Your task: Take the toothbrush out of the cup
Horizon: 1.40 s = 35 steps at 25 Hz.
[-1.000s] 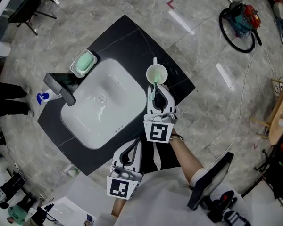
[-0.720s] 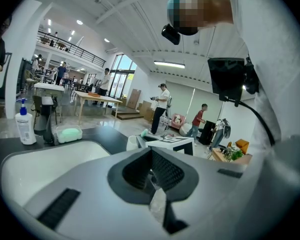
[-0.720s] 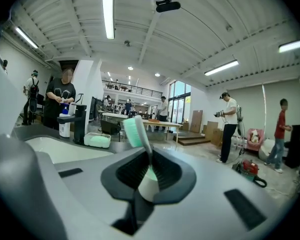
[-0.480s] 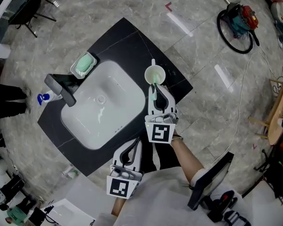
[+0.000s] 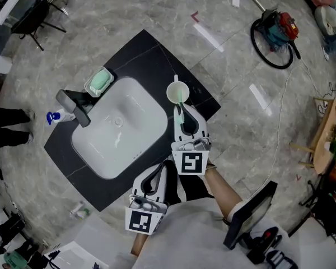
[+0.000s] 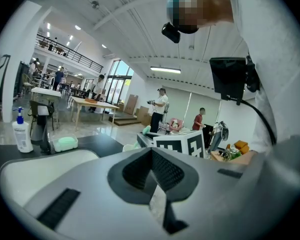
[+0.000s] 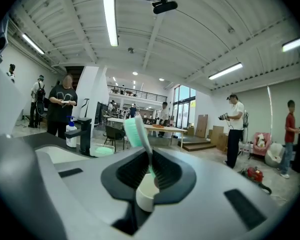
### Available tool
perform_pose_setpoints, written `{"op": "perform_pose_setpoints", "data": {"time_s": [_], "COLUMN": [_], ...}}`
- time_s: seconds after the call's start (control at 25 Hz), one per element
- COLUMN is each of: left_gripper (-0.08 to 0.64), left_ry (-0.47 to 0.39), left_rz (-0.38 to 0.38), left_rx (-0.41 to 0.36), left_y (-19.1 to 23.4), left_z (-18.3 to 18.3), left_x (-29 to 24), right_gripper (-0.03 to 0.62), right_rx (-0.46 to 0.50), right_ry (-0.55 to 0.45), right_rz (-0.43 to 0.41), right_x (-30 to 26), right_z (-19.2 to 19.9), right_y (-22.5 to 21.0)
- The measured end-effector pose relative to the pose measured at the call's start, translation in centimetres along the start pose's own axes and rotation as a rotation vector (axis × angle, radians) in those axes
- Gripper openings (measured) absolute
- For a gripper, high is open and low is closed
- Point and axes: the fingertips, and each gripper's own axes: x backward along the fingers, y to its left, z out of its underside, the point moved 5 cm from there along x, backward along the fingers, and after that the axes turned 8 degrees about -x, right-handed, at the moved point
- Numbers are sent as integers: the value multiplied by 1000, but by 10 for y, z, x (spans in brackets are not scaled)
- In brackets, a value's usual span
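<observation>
A white cup (image 5: pixel 177 92) stands on the black counter (image 5: pixel 151 46) to the right of the sink. A mint-green toothbrush (image 5: pixel 180 112) leans out of it toward me. My right gripper (image 5: pixel 181 114) is shut on the toothbrush just on my side of the cup. In the right gripper view the brush head (image 7: pixel 135 129) sticks up above the jaws of the right gripper (image 7: pixel 150 171), and the cup (image 7: pixel 146 194) shows below them. My left gripper (image 5: pixel 155 179) hovers at the counter's near edge, shut on nothing. The left gripper (image 6: pixel 157 200) shows its pads meeting.
A white sink basin (image 5: pixel 133 114) fills the counter's middle, with a black faucet (image 5: pixel 74 105) at its left. A dish with green soap (image 5: pixel 99 81) and a blue-topped pump bottle (image 5: pixel 55 116) sit beside it. A red machine (image 5: pixel 277 28) lies on the floor. People stand far off.
My right gripper has risen a little with the toothbrush in its jaws, so the brush stands further out of the cup. The left gripper has kept still.
</observation>
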Motion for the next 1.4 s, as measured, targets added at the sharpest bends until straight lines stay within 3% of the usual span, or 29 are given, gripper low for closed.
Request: {"op": "perform_pose_setpoints", "data": {"time_s": [0.36, 0.44, 0.72, 0.84, 0.96, 1.28, 1.4], "left_gripper": [4, 5, 4, 5, 5, 5, 5], "left_ry": [-105, -125, -187, -191, -204, -257, -244], "left_rz": [-14, -9, 3, 1, 18, 26, 23], "left_rx": [-48, -94, -219, -202, -240, -146, -196], "left_y": [-4, -3, -3, -7, -12, -27, -26], "left_z": [-28, -32, -58, -60, -62, -69, -67], "left_x": [8, 12, 22, 25, 27, 31, 34], "right_gripper": [29, 29, 29, 28, 29, 29, 28], "right_rx": [19, 12, -119, -124, -132, -117, -60], "right_ry": [-88, -110, -98, -114, -116, -134, -160], "right_rz": [-32, -32, -23, -22, -21, -34, -63], "right_x": [21, 25, 41, 48, 53, 60, 70], "right_z": [-37, -44, -58, -66, -72, -80, -85], "right_y": [-6, -7, -8, -9, -9, -9, -7]}}
